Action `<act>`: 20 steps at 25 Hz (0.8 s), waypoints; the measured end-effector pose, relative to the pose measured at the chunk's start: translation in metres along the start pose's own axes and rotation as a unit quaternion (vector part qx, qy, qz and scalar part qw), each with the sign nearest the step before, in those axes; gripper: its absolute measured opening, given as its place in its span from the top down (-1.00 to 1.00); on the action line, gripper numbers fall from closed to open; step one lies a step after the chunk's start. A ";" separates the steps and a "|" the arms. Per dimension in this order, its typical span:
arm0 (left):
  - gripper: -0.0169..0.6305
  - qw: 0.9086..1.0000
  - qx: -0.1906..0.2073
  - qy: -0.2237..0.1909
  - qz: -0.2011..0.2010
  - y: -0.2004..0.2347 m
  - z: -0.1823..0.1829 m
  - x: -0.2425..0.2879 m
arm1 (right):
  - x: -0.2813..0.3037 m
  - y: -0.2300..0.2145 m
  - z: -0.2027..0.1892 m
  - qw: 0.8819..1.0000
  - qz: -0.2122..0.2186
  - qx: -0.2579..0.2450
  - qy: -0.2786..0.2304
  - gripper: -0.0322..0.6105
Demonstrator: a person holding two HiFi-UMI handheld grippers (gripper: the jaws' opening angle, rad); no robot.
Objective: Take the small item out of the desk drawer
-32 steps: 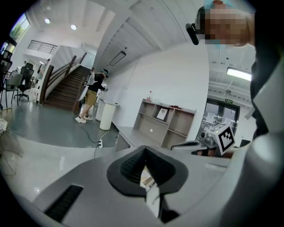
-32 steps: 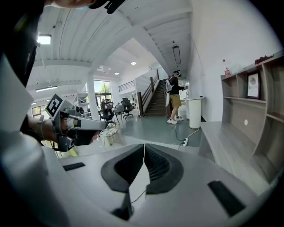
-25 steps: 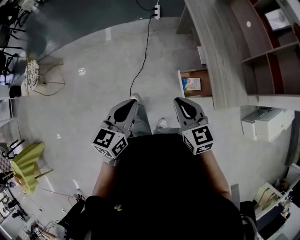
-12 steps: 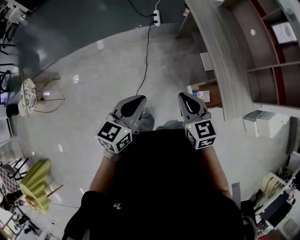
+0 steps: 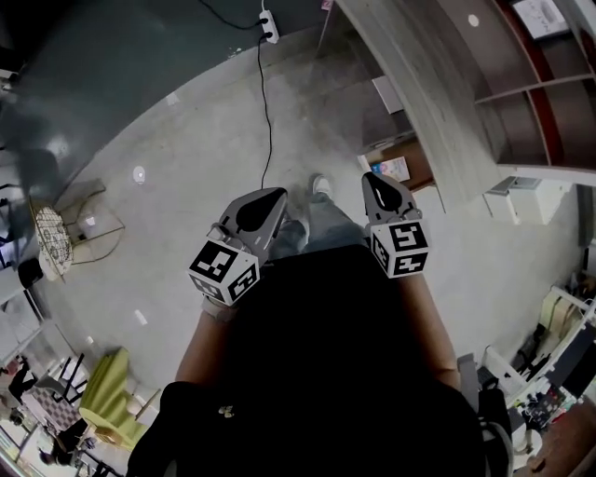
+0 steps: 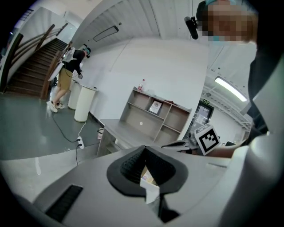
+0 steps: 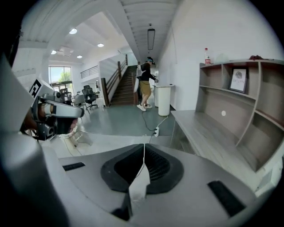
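In the head view a grey wooden desk (image 5: 419,74) runs along the upper right. Its open drawer (image 5: 417,166) sticks out below the desktop, with a small blue-and-white item (image 5: 395,169) lying in it. My right gripper (image 5: 371,177) is shut and empty, its tip just left of the drawer. To its left my left gripper (image 5: 277,193) is also shut and empty, over the floor. In the left gripper view the jaws (image 6: 144,148) meet, facing the desk (image 6: 117,131). The right gripper view shows closed jaws (image 7: 143,146) beside the desk (image 7: 208,133).
An open shelf unit (image 5: 540,84) stands on the desk. A black cable runs to a power strip (image 5: 267,23) on the floor. A white cabinet (image 5: 521,191) sits right of the desk. A person (image 7: 145,86) stands far off by a white bin (image 7: 164,99).
The head view has swung, so the desk and drawer sit more slanted. The right gripper's tip is now closer to the open drawer. Both grippers stay shut.
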State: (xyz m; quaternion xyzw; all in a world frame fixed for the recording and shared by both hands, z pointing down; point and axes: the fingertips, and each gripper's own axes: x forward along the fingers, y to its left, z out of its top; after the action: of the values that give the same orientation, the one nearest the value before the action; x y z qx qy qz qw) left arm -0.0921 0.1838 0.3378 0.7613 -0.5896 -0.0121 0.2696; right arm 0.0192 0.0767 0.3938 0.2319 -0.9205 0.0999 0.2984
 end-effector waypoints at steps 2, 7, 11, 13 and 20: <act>0.92 1.000 0.005 0.014 -0.011 -0.003 0.001 0.017 | 0.001 -0.026 -0.018 0.999 -0.022 0.017 0.017 0.90; 0.92 0.998 0.011 0.046 -0.031 -0.013 0.005 0.059 | 0.005 -0.093 -0.077 0.993 -0.078 0.055 0.072 0.90; 0.92 0.996 0.019 0.079 -0.042 -0.020 0.003 0.085 | 0.015 -0.132 -0.128 0.984 -0.104 0.087 0.116 0.90; 0.92 0.994 0.027 0.096 -0.042 -0.022 0.002 0.095 | 0.023 -0.148 -0.152 0.979 -0.114 0.104 0.137 0.86; 0.92 0.988 0.052 0.141 -0.034 -0.019 -0.001 0.117 | 0.053 -0.186 -0.224 0.963 -0.130 0.114 0.207 0.46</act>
State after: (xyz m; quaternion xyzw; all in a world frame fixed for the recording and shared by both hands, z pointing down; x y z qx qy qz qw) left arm -0.0389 0.0811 0.3657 0.7878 -0.5198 0.1168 0.3091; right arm 0.1845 -0.0327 0.6132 0.3561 -0.7833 0.2100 0.4643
